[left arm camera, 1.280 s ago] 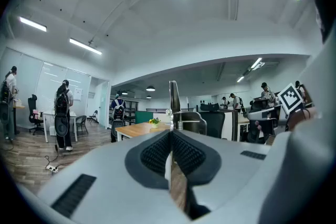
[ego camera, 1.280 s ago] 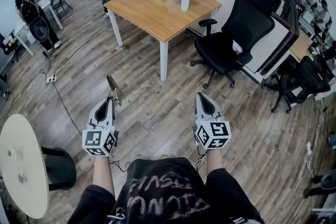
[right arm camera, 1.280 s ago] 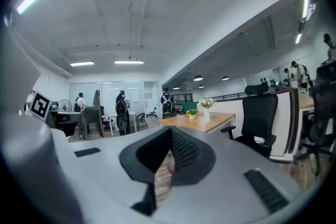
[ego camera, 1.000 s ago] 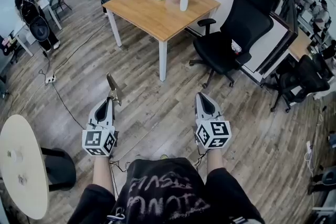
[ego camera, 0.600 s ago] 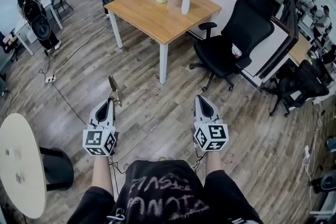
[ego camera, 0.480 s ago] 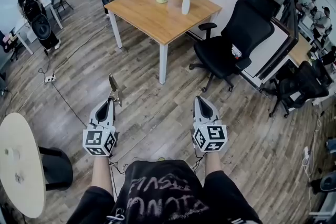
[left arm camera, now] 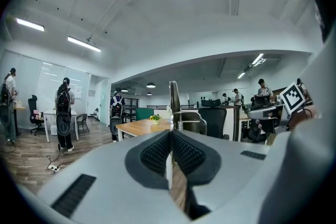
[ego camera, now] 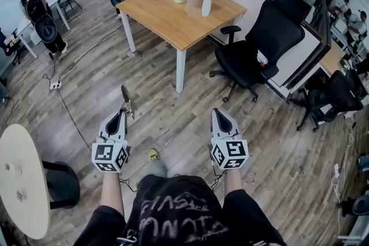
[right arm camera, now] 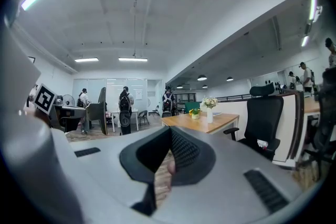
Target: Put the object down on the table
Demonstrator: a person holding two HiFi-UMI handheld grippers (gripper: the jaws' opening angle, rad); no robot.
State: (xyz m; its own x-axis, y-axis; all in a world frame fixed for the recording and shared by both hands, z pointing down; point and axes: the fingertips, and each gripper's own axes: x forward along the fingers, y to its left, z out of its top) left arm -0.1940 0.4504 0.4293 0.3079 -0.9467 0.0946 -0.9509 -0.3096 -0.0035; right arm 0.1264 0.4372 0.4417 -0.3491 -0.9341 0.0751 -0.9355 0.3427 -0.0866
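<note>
The thin, upright metal clip-like object (ego camera: pixel 125 102) juts from the tip of the left claw (ego camera: pixel 121 114). Its jaws pinch the object's lower end, probably to carry it steady above the wood floor. The right claw (ego camera: pixel 218 113) is pressed together on nothing and rides alongside, out of the way. The square wooden table with white legs (ego camera: pixel 167 17) stands well ahead, so the set-down looks not yet due.

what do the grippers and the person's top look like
The left gripper and right gripper match: grey wedge bodies tapering to a tip, black ribbed pads inside, a cube of black-and-white square markers at the rear. The person wears a black top with pale print.
</note>
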